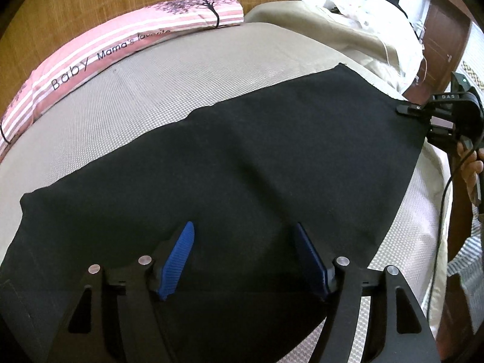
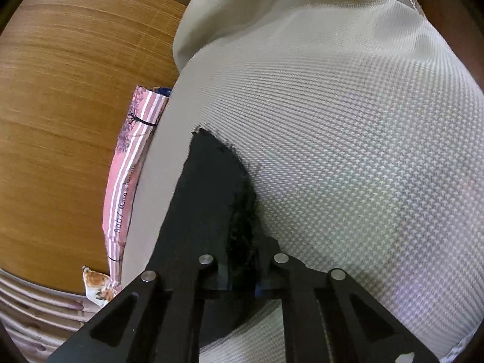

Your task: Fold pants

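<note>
Right claw (image 2: 242, 269) clenched on the hem of the black pants (image 1: 230, 163) spread flat on the bed (image 1: 169, 75), left claw (image 1: 245, 260) released above the waist end, which it should pinch cleanly before both lift together.

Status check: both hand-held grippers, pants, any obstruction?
Left hand-held gripper open over pants. Right hand-held gripper shut on pants edge. Pants flat on bed. Nothing obstructing.
</note>
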### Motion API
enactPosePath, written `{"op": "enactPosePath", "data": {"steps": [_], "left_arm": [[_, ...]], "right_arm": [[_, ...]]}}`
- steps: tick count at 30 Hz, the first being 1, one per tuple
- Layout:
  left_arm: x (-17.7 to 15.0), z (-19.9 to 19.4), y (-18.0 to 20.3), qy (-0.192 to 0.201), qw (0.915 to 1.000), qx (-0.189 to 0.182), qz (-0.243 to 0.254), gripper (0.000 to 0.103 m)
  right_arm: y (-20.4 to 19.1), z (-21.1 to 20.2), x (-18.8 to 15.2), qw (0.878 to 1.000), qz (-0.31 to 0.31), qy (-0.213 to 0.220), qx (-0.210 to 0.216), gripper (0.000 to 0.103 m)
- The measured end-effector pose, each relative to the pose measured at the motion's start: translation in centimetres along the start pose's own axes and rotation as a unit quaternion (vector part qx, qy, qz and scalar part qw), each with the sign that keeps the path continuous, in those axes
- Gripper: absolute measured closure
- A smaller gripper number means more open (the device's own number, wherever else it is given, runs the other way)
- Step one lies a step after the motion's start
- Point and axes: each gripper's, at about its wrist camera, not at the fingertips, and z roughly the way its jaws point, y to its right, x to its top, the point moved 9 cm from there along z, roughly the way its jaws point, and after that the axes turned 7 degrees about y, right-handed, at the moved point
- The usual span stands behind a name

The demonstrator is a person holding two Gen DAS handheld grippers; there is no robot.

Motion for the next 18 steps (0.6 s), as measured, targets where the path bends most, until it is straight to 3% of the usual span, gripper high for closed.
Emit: {"op": "enactPosePath", "data": {"steps": [4,9,13,18], "left_arm": [[0.3,-1.9,-3.0,0.009,0.9973,-0.014,-0.072,0.034],[-0.1,-5.9,-9.6,0.048,0.9869,0.023,-0.152,0.034],[-1.2,-9.7,-14.6,0.072,0.9746,0.054,-0.205,0.034],[-3.5,-13.7,-19.4,0.087,0.9617,0.085,-0.246,0.034]], "right_arm": [[-4.8,-0.8,-0.4,0.999,-0.030,0.002,0.034,0.094],[-12.3,0.0,-2.9,0.993,-0.085,-0.028,0.075,0.094],[-18.1,2.2,-7.5,0.983,-0.128,-0.079,0.104,0.094],[-24.6,5.1,-15.7,0.961,-0.182,-0.152,0.141,0.095]]}}
